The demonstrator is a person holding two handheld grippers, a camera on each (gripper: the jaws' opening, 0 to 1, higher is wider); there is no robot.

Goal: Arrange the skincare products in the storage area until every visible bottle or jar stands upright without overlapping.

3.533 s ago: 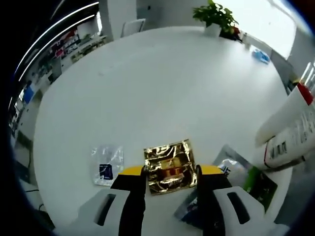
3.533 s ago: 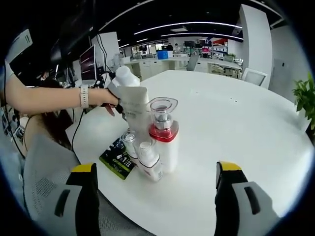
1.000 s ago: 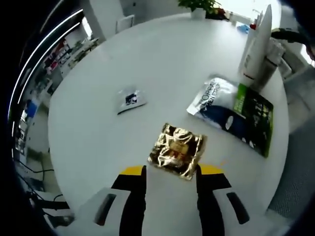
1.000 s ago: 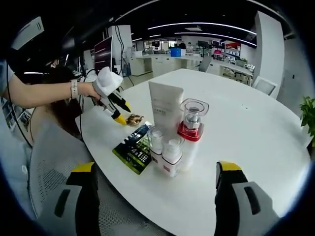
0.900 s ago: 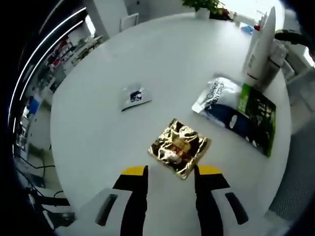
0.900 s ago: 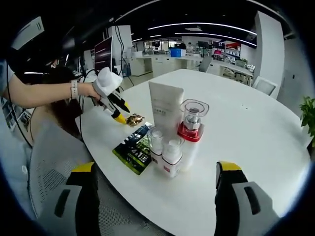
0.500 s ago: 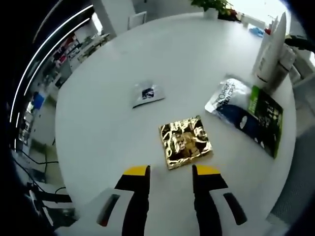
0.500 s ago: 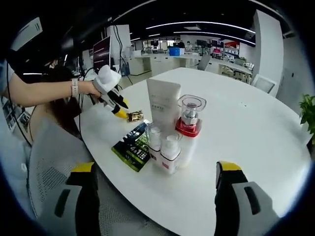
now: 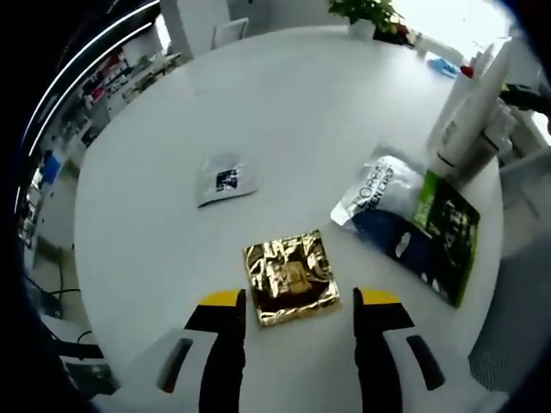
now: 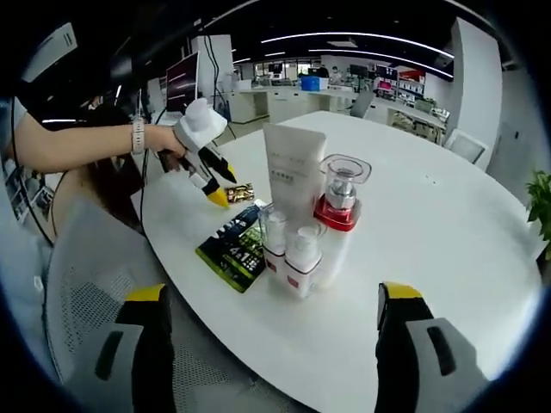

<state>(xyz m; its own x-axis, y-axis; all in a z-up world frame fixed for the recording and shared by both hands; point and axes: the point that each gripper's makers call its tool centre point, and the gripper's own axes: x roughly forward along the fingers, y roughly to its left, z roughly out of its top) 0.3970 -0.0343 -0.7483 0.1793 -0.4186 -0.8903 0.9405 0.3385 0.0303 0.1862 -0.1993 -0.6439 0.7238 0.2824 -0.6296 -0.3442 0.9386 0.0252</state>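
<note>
White and round, the tabletop (image 9: 327, 112) stands in an open office with desks and ceiling light strips behind it. Near its edge the skincare products cluster upright and close together: a tall white squeeze tube (image 10: 294, 177), a white pump bottle with a red collar and clear cap (image 10: 340, 213), and two small white bottles with clear caps (image 10: 291, 249) just in front of them. In the left gripper view the same cluster (image 9: 469, 112) stands at the far right. Beside it, flat on the surface, lie a black-and-green sachet (image 10: 232, 249) and, overlapping it, a silver-and-blue printed sachet (image 9: 387, 202).

Further along the tabletop lies a crinkled gold foil sachet (image 9: 289, 275), flat, just ahead of the left hand-held gripper (image 9: 298, 303) — its yellow-tipped jaws stand apart on either side of the foil's near edge, not clamped on it. In the right gripper view that gripper (image 10: 215, 191) is held in a person's hand (image 10: 166, 139), a watch on the wrist, its tips just beside the gold foil sachet (image 10: 240, 193). A small clear sachet with a dark label (image 9: 225, 180) lies well apart from the rest.

The right hand-held gripper (image 10: 271, 297) hangs off the table's edge with its jaws wide apart, holding nothing — the bottle cluster lies ahead, between them.
</note>
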